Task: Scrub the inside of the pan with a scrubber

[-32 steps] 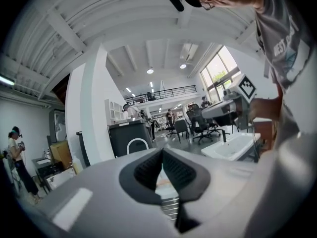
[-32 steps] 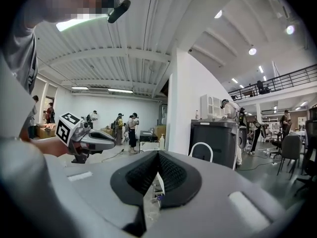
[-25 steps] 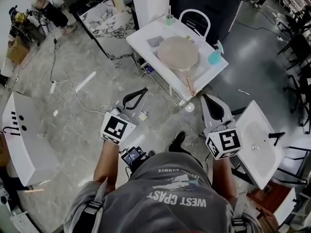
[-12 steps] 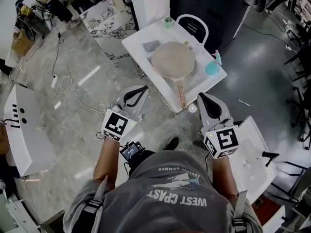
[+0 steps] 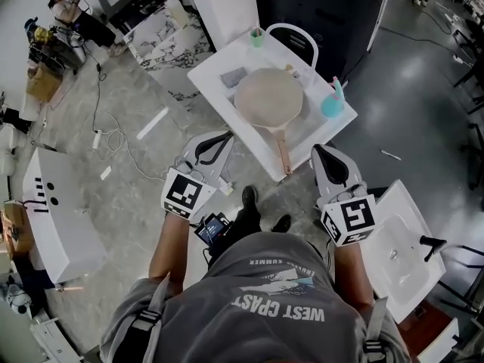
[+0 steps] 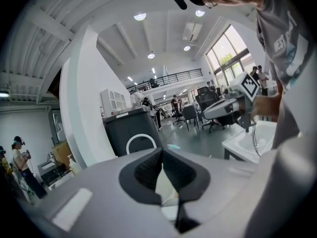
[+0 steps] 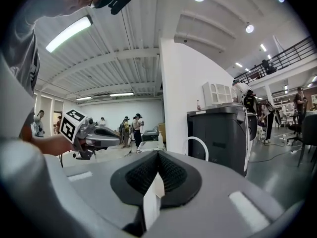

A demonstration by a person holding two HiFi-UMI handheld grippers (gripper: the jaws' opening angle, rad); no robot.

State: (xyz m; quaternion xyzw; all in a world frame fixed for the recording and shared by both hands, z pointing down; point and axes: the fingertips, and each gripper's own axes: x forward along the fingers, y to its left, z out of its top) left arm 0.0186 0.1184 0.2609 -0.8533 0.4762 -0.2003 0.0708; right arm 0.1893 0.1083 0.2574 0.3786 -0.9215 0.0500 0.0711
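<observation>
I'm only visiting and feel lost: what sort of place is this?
Probably a big workshop or lab hall, not a kitchen: the pan sits on a lone white table, cables trail across the stone floor, and office chairs stand beyond.

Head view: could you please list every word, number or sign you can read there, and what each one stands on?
"WEST COAST" (its O unclear): grey T-shirt.
Smaller line above it: too small to read.
Square black-and-white patterns, no letters: cubes on the left gripper and the right gripper.
</observation>
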